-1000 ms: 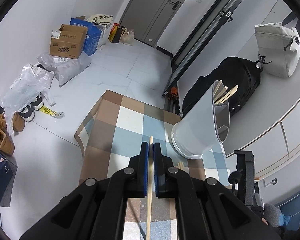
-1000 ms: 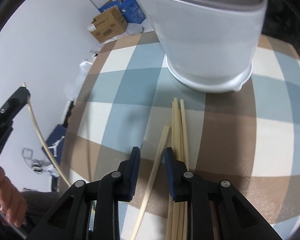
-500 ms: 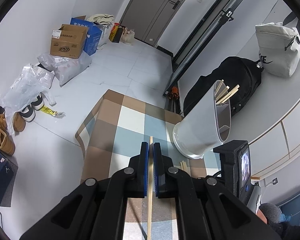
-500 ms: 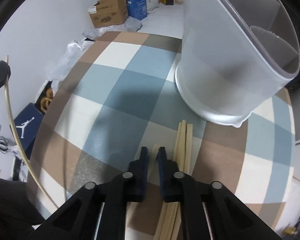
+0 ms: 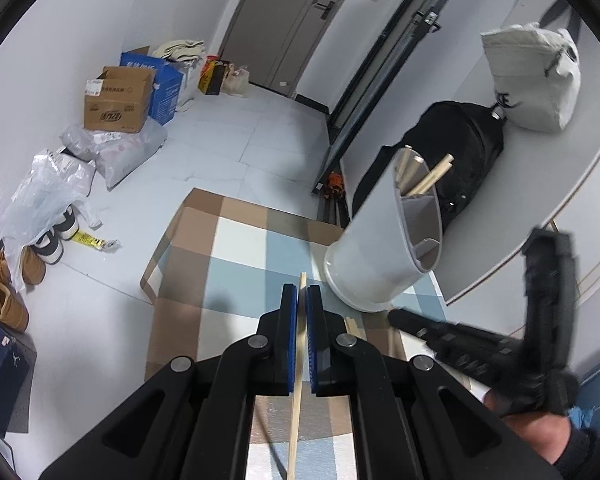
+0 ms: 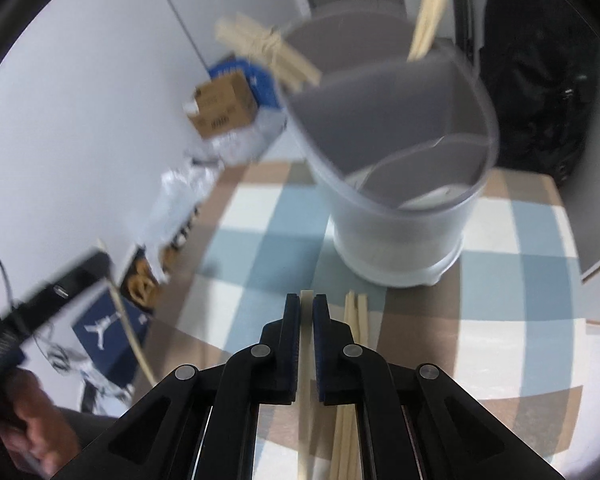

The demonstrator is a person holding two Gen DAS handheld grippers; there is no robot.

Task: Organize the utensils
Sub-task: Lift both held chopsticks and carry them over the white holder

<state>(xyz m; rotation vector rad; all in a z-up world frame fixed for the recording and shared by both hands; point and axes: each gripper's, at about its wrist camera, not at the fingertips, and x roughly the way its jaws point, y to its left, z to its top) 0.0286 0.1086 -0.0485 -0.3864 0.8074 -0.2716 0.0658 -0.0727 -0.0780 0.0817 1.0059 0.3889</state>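
Note:
A white divided utensil holder [image 5: 384, 240] stands on the checked tablecloth [image 5: 240, 256], with several chopsticks [image 5: 424, 178] in its far compartment. It also shows in the right wrist view [image 6: 400, 208]. My left gripper [image 5: 302, 296] is shut on one wooden chopstick [image 5: 298, 380], held above the table left of the holder. My right gripper [image 6: 307, 308] is shut on another chopstick [image 6: 305, 380], lifted in front of the holder. Loose chopsticks [image 6: 350, 360] lie on the cloth just right of it. The right gripper appears blurred in the left wrist view [image 5: 400, 316].
The table's left edge [image 5: 156, 280] drops to a tiled floor with cardboard boxes [image 5: 116, 100], plastic bags and shoes [image 5: 4, 292]. A black backpack [image 5: 452, 160] and a white bag [image 5: 536, 76] sit behind the holder.
My right gripper has shut on a chopstick from the cloth and lifted it up toward the holder's height. The left gripper has held still with its chopstick.

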